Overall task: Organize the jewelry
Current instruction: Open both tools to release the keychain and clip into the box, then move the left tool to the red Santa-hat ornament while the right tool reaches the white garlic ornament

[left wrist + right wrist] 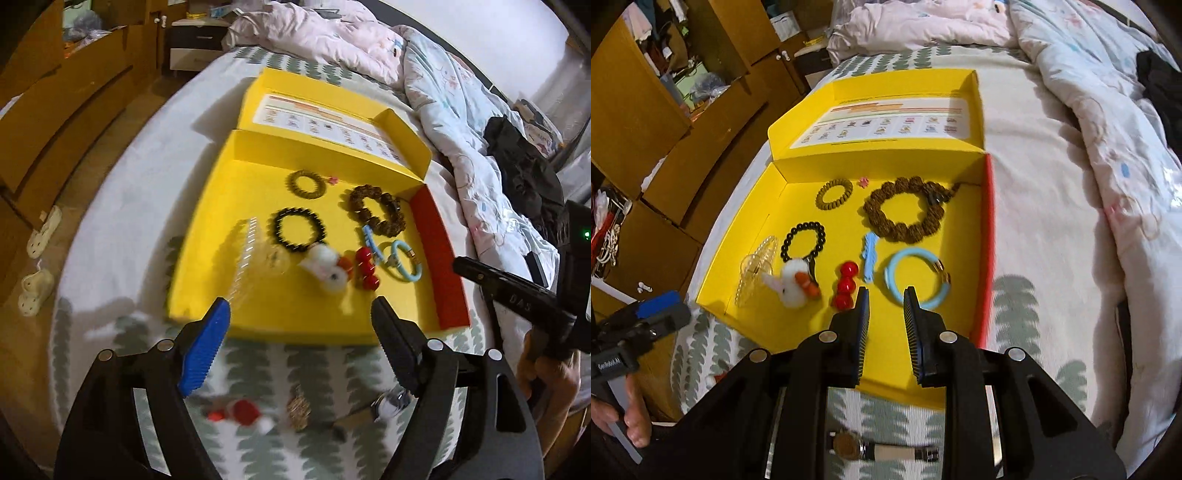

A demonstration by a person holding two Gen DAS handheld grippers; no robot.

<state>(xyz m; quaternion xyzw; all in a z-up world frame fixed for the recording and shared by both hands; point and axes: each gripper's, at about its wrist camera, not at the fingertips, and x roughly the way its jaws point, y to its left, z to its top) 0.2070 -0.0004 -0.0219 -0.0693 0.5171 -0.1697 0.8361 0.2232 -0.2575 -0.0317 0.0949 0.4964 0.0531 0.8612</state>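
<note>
Yellow cardboard fills both my feeds: the open box (798, 206) lies flat on the leaf-print bedspread (1015, 302), its lid folded back at the far end, and I place everything else from it. Inside, near the lid hinge, I see a small olive coil ring (833, 194) and, beside it toward the red side wall, the big brown beaded bracelet (905, 210). Closer to me sit the black bead bracelet (803, 240), the clear plastic comb clip (753, 271) by the box's left wall, a white fluffy charm with an orange bit (794, 288), a string of red beads (846, 286), a small blue clip (870, 256) and a light blue bangle (916, 278). My right gripper (885, 295) hovers over the box's near edge, jaws a little apart with nothing between them, the bangle just beyond its tips. My left gripper (301, 306) hangs over the same near edge, spread wide and empty (that feed is smeared, so small items are hard to read). Outside the box, on the bedspread just short of its near wall, lie a wristwatch (864, 450), a gold pendant (298, 408) and some red-and-white pieces (240, 410) that I cannot make out
</note>
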